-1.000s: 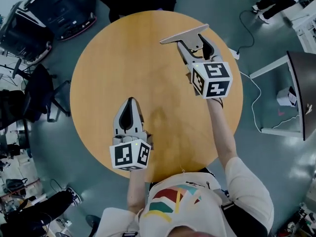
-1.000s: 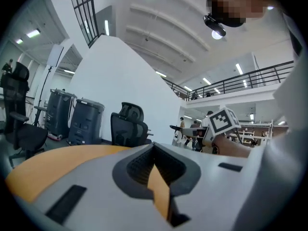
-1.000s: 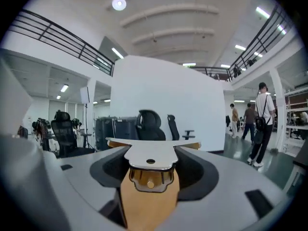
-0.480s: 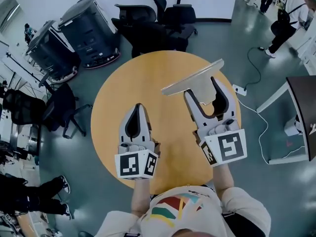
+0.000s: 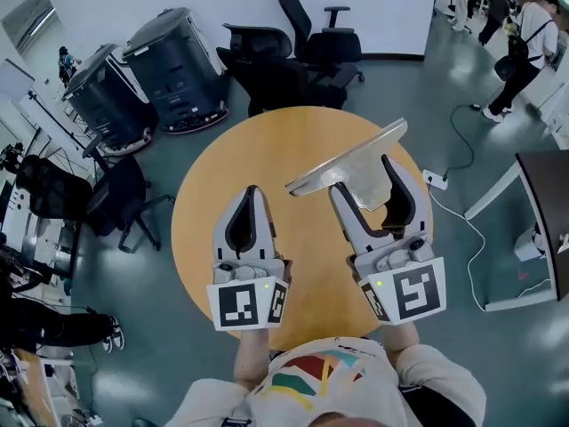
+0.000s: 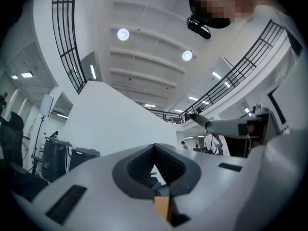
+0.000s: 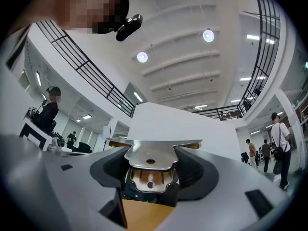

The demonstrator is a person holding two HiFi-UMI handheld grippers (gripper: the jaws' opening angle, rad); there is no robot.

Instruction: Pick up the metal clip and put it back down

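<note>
The metal clip (image 5: 348, 162), a wide flat silver bar with a folded handle, hangs in the air over the round wooden table (image 5: 284, 145). My right gripper (image 5: 364, 174) is shut on its handle, and the bar juts left and right past the jaws. The right gripper view shows the clip (image 7: 153, 148) pinched between the jaws of the right gripper (image 7: 150, 165), pointing up at a ceiling. My left gripper (image 5: 249, 194) is held up beside it, shut and empty. The left gripper (image 6: 155, 150) also faces upward, and the clip's end (image 6: 216, 125) shows at its right.
Black office chairs (image 5: 298, 47) stand beyond the table. Two dark round machines (image 5: 173, 56) are at the back left, another chair (image 5: 120, 194) at the left. A desk (image 5: 538, 212) and a floor cable (image 5: 458, 140) lie to the right. People walk at the far right back.
Both grippers have risen well above the table toward the head camera. The right one carried the clip up with it; the view now takes in more of the room.
</note>
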